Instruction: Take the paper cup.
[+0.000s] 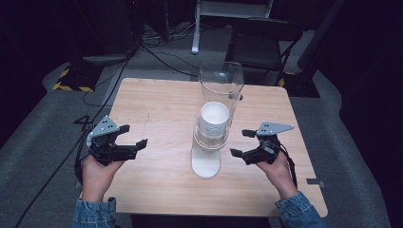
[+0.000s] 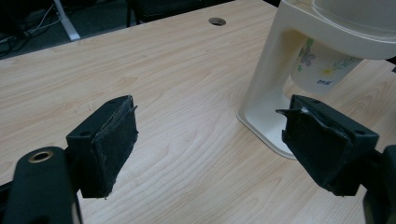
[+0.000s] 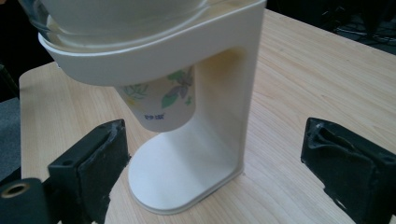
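I count one cup dispenser (image 1: 209, 142) on one wooden table (image 1: 157, 109), with one flowered paper cup (image 3: 161, 100) poking out beneath it. I have two grippers: left gripper (image 1: 134, 136) and right gripper (image 1: 242, 142).

Left tool (image 1: 132, 136) and right tool (image 1: 241, 142) hover level, jaws spread, facing inward.

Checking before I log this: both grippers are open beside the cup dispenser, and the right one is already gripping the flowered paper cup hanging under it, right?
Not quite. The right gripper is open but grips nothing; the right gripper view shows the paper cup hanging free under the cup dispenser. The left gripper is open too.
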The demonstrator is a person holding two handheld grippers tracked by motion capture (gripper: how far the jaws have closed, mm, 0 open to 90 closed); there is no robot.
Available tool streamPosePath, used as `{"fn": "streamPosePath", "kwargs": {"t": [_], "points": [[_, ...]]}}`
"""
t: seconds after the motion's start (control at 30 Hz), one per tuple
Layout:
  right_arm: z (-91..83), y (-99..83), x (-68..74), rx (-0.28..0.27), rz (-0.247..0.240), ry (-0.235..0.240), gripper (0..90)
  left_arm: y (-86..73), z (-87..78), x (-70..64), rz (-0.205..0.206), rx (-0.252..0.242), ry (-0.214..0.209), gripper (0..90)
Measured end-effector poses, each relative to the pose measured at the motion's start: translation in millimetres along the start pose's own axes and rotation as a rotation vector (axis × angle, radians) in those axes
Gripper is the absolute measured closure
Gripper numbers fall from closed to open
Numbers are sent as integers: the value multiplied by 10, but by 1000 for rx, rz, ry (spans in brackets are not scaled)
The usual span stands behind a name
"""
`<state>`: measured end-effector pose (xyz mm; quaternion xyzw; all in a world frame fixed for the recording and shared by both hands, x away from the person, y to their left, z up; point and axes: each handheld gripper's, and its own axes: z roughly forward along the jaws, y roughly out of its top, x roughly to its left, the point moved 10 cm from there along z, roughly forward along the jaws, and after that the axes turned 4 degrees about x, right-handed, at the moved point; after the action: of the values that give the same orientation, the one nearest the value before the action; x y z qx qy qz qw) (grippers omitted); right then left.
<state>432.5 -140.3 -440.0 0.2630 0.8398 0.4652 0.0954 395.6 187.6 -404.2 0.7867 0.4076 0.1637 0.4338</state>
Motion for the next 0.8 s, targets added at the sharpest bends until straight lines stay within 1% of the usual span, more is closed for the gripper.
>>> {"fn": "streamPosePath", "kwargs": {"t": [0.1,0.17,0.23,0.27,0.3,0.33,0.37,0.4,0.43,0.5,0.53,0.57,0.63,0.67,0.7,0.73,0.77,0.8], "points": [[52,9,36,0,-2,5,62,-2,8,-3,1,2,-1,178],[126,28,103,-11,-1,20,47,1,9,-5,3,0,-2,178],[184,34,143,-13,-9,26,35,3,9,-5,3,-1,-3,177],[184,34,143,-13,-9,26,35,4,9,-5,4,-1,-4,177],[246,33,175,-12,-10,36,23,4,10,-3,3,-1,-4,177],[246,33,175,-12,-10,36,23,4,10,-3,3,-1,-4,177],[305,38,203,-13,-10,50,19,10,16,-5,3,-3,-5,177],[305,38,203,-13,-10,50,19,10,16,-5,3,-3,-5,177],[368,47,231,-13,-16,58,17,10,26,-18,5,2,-9,177],[389,52,238,-16,-19,61,16,14,31,-18,11,2,-5,176],[414,60,254,-21,-18,67,16,15,38,-30,11,4,-9,176],[468,86,288,-36,-22,79,16,18,41,-46,14,7,-12,176],[487,95,299,-41,-22,85,16,21,43,-54,15,7,-15,176],[532,120,321,-55,-15,99,23,32,45,-63,20,3,-12,176],[532,120,321,-55,-15,99,23,32,45,-63,20,3,-12,177],[575,147,340,-73,-17,105,35,34,44,-80,18,4,-20,177],[575,147,340,-73,-17,105,35,34,44,-80,18,4,-20,176],[612,156,348,-77,-24,102,46,36,46,-80,17,2,-20,176]]}}
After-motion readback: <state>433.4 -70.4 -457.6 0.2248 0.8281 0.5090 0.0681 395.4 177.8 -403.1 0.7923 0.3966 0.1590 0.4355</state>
